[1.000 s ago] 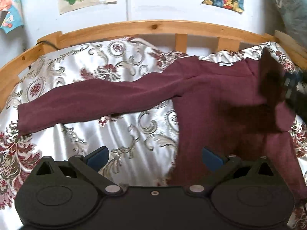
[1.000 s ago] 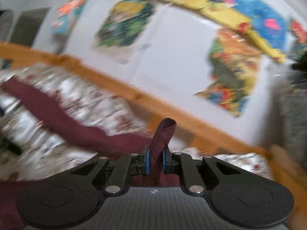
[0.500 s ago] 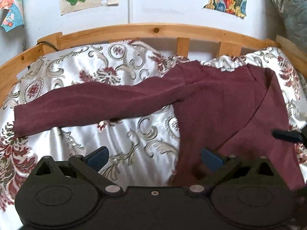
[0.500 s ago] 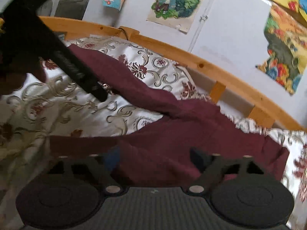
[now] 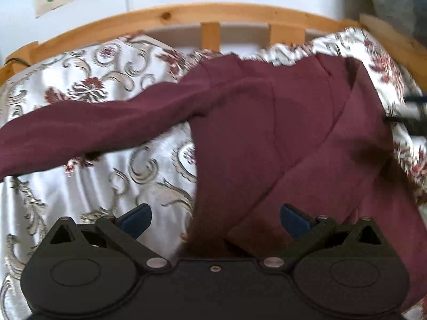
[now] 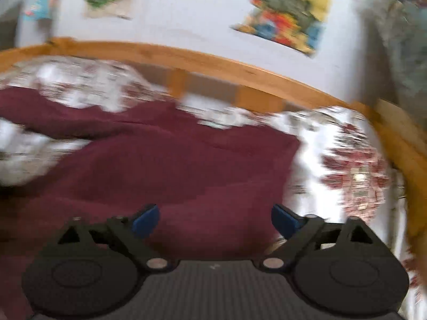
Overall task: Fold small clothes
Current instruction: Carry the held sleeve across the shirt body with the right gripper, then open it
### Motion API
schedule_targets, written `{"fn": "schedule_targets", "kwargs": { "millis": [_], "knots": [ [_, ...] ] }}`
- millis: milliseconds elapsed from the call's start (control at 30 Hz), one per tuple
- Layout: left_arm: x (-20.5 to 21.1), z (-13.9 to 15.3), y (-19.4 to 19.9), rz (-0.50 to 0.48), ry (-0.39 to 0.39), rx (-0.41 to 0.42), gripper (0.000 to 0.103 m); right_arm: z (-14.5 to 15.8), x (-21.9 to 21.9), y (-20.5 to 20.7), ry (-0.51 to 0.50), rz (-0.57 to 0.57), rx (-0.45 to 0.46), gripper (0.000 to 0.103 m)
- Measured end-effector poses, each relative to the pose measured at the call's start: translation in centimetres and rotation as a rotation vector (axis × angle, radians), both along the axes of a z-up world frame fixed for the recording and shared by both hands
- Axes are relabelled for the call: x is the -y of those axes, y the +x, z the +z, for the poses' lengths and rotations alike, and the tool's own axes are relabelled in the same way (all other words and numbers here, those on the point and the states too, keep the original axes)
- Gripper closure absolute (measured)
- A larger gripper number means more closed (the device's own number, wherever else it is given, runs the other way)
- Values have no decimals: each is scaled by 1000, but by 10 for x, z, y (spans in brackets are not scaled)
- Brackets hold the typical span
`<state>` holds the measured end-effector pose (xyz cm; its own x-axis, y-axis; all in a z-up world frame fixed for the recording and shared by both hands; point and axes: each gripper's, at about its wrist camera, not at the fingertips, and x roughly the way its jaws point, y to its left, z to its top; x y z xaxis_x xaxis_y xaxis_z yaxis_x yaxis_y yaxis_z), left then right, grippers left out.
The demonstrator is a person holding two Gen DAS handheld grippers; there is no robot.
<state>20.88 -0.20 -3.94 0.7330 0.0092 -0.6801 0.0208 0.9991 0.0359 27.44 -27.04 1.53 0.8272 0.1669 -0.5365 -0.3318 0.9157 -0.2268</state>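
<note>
Dark red top spread on the bed, both grippers empty

The top (image 5: pixel 267 138) lay on the patterned bedspread (image 5: pixel 80 186), one sleeve stretched left and the other apparently folded across the body. The left gripper (image 5: pixel 214 217) stood wide above its near hem. The right gripper (image 6: pixel 214 217), just opened, hung wide over the blurred cloth.

The right gripper (image 6: pixel 214 220) has just opened, dropping the maroon sleeve (image 5: pixel 355 144) folded across the top.
</note>
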Motion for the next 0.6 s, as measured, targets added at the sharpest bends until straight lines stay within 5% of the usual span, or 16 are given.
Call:
{"fn": "schedule_targets", "kwargs": {
  "millis": [200, 233, 300, 500, 600],
  "knots": [
    [9, -20, 7, -31, 40, -41, 1, -21, 41, 82, 83, -135, -46, 36],
    [10, -21, 9, -34, 44, -42, 1, -24, 48, 92, 121, -140, -72, 61],
    [13, -22, 11, -43, 49, -37, 1, -26, 57, 102, 176, -143, -121, 95],
    [27, -22, 20, -83, 83, -37, 1, -6, 75, 97, 197, -191, -31, 95],
    [37, -28, 24, -100, 113, -57, 1, -11, 79, 105, 181, -230, -57, 94]
  ]
}}
